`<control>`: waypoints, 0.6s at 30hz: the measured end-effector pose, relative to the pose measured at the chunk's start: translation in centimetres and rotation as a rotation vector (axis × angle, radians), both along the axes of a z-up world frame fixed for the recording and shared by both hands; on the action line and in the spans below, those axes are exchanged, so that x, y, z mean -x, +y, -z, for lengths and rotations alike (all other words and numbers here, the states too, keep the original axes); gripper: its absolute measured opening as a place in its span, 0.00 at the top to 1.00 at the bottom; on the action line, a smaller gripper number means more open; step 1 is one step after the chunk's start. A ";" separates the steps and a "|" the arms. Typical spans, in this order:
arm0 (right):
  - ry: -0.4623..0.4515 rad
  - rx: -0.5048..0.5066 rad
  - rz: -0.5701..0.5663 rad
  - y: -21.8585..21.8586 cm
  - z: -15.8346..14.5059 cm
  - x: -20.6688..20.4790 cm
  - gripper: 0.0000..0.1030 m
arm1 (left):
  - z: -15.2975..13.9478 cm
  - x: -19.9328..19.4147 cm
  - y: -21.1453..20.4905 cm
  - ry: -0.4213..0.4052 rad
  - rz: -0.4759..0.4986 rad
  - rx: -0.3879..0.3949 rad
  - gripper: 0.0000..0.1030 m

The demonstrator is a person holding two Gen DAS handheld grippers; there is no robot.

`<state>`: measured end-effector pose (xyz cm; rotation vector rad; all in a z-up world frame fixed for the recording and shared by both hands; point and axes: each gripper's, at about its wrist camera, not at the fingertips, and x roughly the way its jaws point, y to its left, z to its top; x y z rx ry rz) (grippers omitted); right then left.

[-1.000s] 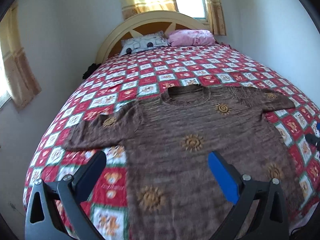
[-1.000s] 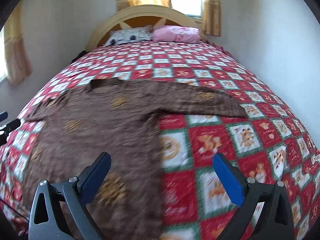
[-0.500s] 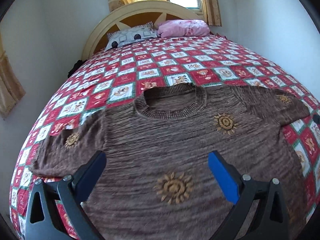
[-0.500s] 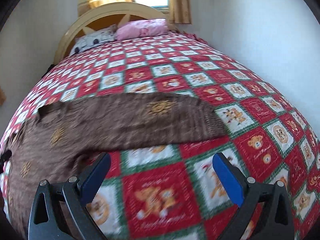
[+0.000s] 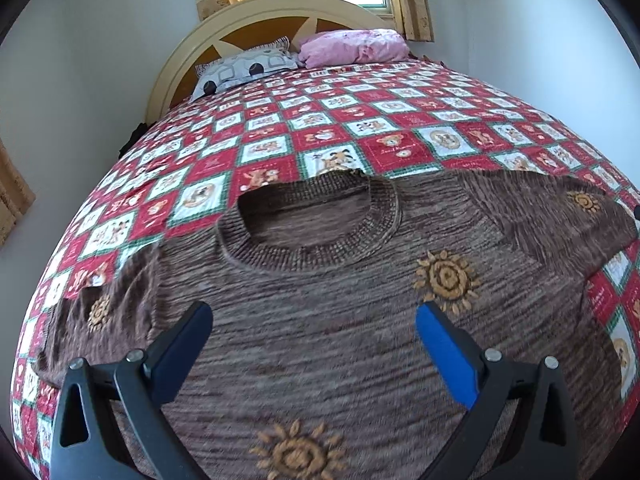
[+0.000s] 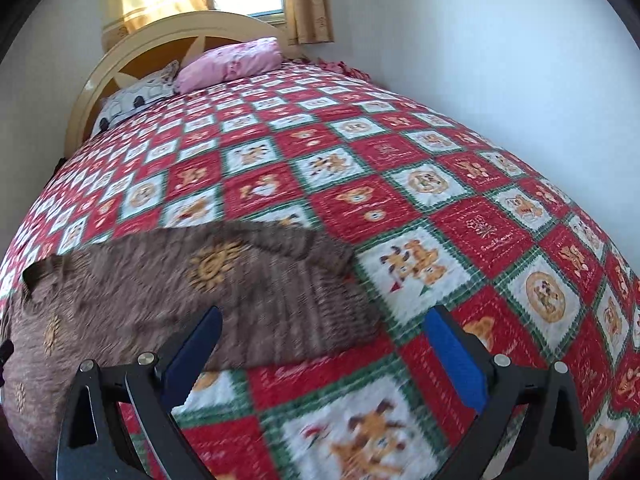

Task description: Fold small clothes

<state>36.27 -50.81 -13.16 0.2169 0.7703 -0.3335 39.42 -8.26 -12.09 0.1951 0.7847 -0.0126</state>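
A bed [image 5: 360, 120] is covered by a red, white and green checked quilt [image 6: 400, 200] printed with bears. A brown knit sweater [image 5: 340, 320] with orange sun motifs is laid flat on the near part of the quilt, neck opening [image 5: 308, 216] toward the headboard [image 5: 256, 12], both short sleeves spread out sideways. Two pillows are set against the headboard: a grey patterned one [image 5: 248, 66] and a pink one [image 5: 352, 46] just beside it. The left claw [image 5: 312, 344] is held released, jaws wide apart, over the sweater's chest below the collar, nothing gripped. The right claw [image 6: 320, 348] is likewise released and empty, positioned over the cuff edge of the sweater's right sleeve [image 6: 248, 280]; contact with the fabric cannot be told.
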 end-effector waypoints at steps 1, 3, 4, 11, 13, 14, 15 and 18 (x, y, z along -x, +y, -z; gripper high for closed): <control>-0.001 -0.006 0.004 -0.5 0.2 -0.3 0.05 | 0.2 -0.4 -0.1 0.003 0.000 -0.003 0.00; 0.003 -0.029 0.011 -1.4 0.7 -0.8 0.09 | 0.7 -1.0 -0.4 0.009 -0.007 -0.013 0.00; 0.007 -0.038 0.018 -1.9 0.9 -1.1 0.13 | 0.9 -1.3 -0.5 0.013 -0.008 -0.016 0.00; 0.047 -0.088 0.058 -4.4 2.8 -2.0 0.17 | 2.5 -2.7 -1.1 0.039 -0.008 -0.022 0.00; 0.049 -0.104 0.060 -4.9 3.2 -2.1 0.17 | 3.0 -3.1 -1.2 0.052 -0.010 -0.022 0.00; 0.047 -0.100 0.057 -4.9 3.2 -2.2 0.17 | 3.2 -3.2 -1.2 0.057 -0.012 -0.021 0.00; 0.049 -0.097 0.054 -4.9 3.2 -2.3 0.18 | 3.4 -3.4 -1.3 0.065 -0.011 -0.018 0.00; 0.055 -0.096 0.044 -4.8 3.2 -2.6 0.24 | 3.7 -3.6 -1.4 0.078 -0.005 -0.022 0.00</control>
